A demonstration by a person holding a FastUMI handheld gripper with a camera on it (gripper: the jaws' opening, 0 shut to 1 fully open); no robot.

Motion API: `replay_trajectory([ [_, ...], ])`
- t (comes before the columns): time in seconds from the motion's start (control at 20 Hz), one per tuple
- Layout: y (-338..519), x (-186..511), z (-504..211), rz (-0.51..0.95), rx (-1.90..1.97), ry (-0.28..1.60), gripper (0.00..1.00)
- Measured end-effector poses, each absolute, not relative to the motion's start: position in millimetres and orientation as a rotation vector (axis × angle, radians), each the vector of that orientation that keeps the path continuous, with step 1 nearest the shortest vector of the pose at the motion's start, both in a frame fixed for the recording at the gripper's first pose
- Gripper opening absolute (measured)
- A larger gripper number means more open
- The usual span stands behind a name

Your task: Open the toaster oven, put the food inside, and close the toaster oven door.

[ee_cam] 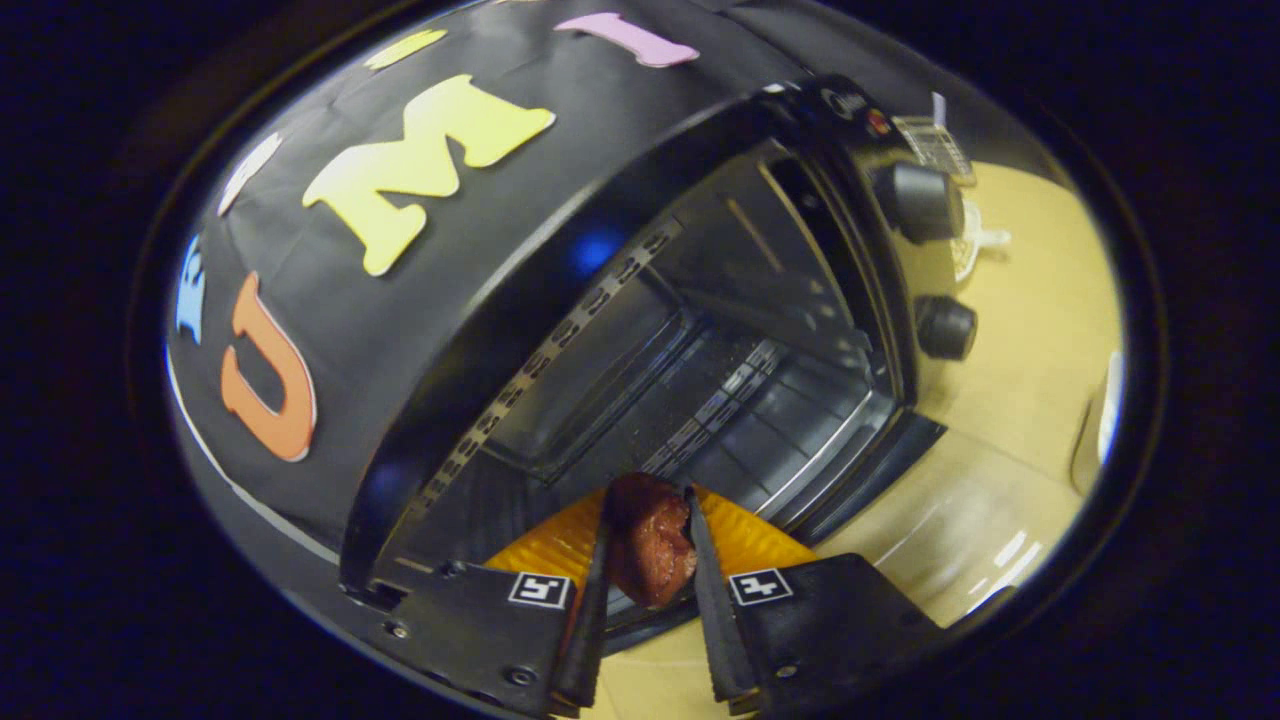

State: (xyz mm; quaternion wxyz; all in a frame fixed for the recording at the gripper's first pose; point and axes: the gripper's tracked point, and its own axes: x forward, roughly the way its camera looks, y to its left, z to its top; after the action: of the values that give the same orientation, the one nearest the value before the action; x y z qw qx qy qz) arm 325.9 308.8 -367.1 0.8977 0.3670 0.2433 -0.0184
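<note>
A black toaster oven [560,250] stands open just ahead of me, seen tilted, its dark cavity [690,380] with wire rack exposed. Two round black knobs [920,200] sit on its control side. My gripper [648,505] is shut on a reddish-brown piece of food [650,545], with both fingers pressing its sides. The food hangs at the oven's mouth, over the lowered glass door [900,440]. Behind the fingers the gripper's orange body shows.
A pale tabletop [1030,330] stretches beside and in front of the oven. A white object [975,240] lies beyond the knobs, and a pale rounded thing [1100,420] sits further out on the table.
</note>
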Motion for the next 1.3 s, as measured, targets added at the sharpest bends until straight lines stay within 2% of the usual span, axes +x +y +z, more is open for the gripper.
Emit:
replay_trajectory([
  [0.05,303.8,324.0,-366.9,-0.049,0.692,0.504,0.48],
  [0.15,295.0,322.3,-357.5,-0.049,0.590,0.485,0.62],
  [0.3,284.4,316.1,-347.2,-0.042,0.480,0.482,0.91],
  [0.35,279.9,311.4,-344.0,-0.042,0.436,0.478,0.93],
  [0.9,252.4,221.6,-317.8,0.106,0.192,0.587,0.94],
  [1.3,223.6,161.0,-306.9,0.172,0.016,0.590,0.94],
])
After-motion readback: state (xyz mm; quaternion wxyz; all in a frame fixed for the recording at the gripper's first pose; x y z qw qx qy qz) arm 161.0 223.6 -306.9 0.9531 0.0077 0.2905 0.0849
